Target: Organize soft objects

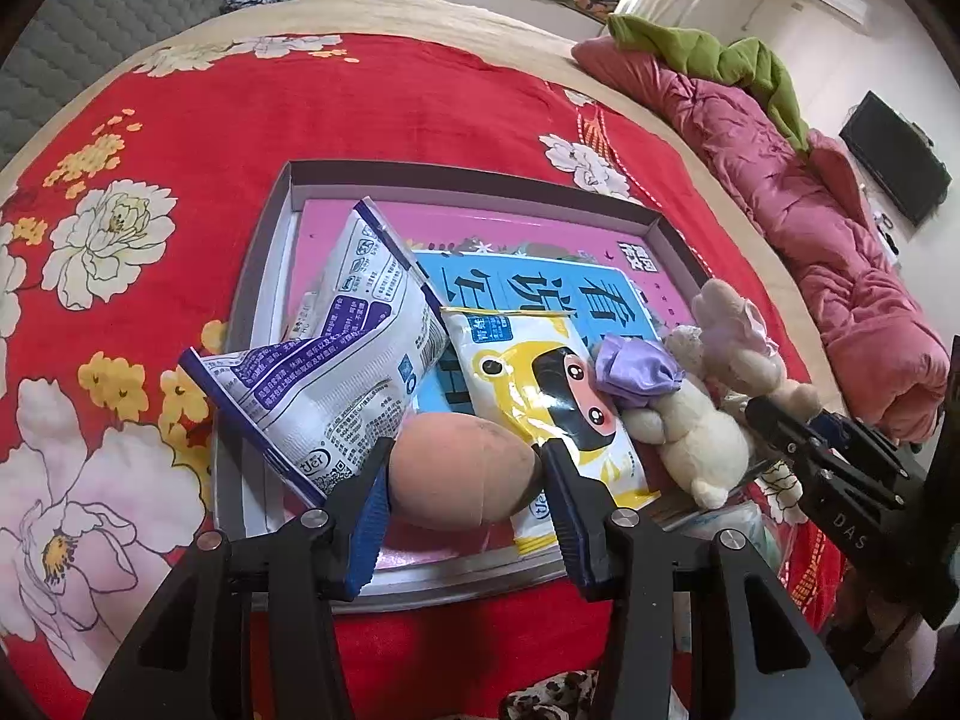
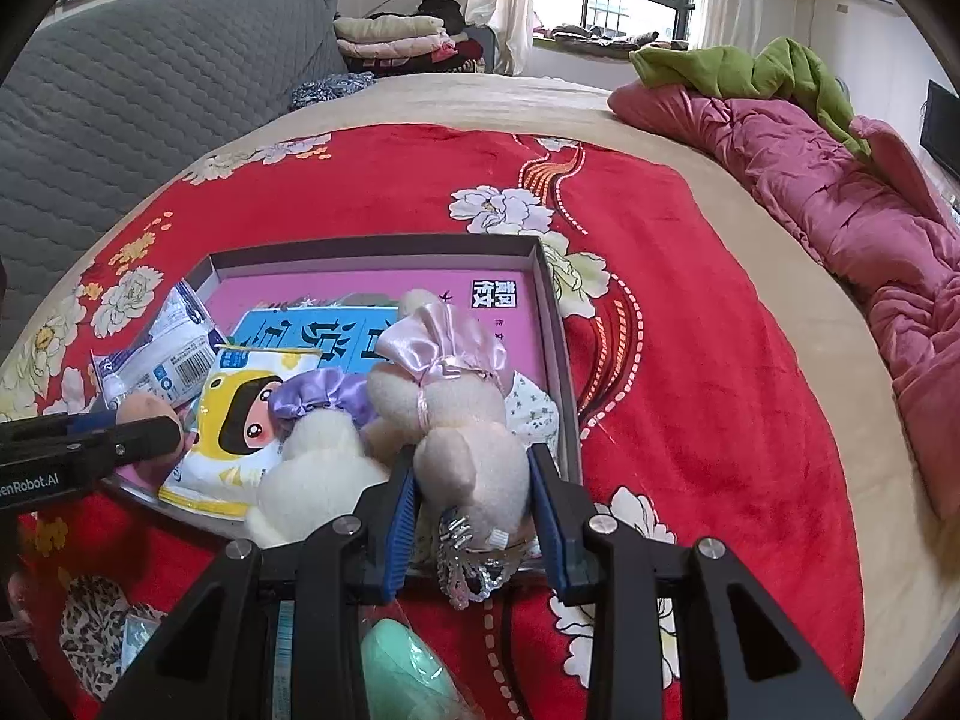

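**Two Soft Toys, Two Careful Grips**

The left hand-held gripper (image 1: pixel 462 474) is clamped on a peach-colored soft egg toy (image 1: pixel 459 471). Its blue pads squeeze the toy from both sides. The toy sits low over the near edge of the gray box (image 1: pixel 288 192), which lies on the red flower blanket (image 1: pixel 180 120) on the bed.

The right hand-held gripper (image 2: pixel 471 504) is clamped on a pink plush bunny (image 2: pixel 462 414) with a shiny pink bow. The bunny hangs over the near right corner of the box. A silver sparkly bit dangles under it.

Inside the box are a pink book (image 1: pixel 528 234), a blue book (image 1: pixel 540 294), a white and purple snack bag (image 1: pixel 336 360), a yellow snack bag (image 1: pixel 540 384) and a cream plush toy (image 1: pixel 696 426) with a purple bow.

To do this step well, each gripper should probably squeeze gently, because soft toys squash and can slip out. It seems best to move one toy at a time, so the two grippers do not bump. They are close together now. The bunny should be set down in a free spot, not on top of the cream toy. The dangling silver bit could snag on the box edge, so the bunny likely needs a small lift first.
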Demonstrator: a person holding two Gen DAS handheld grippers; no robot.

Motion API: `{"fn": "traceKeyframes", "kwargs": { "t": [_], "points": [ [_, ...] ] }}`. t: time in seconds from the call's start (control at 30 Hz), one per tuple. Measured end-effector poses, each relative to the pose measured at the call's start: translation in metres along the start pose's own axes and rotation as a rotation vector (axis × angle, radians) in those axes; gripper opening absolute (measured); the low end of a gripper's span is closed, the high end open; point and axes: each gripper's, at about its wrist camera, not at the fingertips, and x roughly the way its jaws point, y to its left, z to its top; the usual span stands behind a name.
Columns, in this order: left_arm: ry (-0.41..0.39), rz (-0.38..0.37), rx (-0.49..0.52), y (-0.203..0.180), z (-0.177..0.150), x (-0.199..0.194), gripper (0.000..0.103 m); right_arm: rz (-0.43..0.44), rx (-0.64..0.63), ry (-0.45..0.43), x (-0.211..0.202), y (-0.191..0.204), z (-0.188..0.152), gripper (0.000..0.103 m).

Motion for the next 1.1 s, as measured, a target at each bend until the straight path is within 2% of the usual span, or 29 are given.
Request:
{"fn": "traceKeyframes", "kwargs": {
  "t": [0.87, 1.1],
  "points": [
    [0.001, 0.007, 0.008, -0.0028, 0.0000, 0.0011, 0.050, 0.044, 0.013, 0.011, -0.0030, 0.0028, 0.0008, 0.041],
    [-0.003, 0.007, 0.004, -0.0007, 0.0002, -0.0003, 0.050, 0.039, -0.008, -0.004, -0.0080, 0.0077, 0.0019, 0.056]
  ]
}}
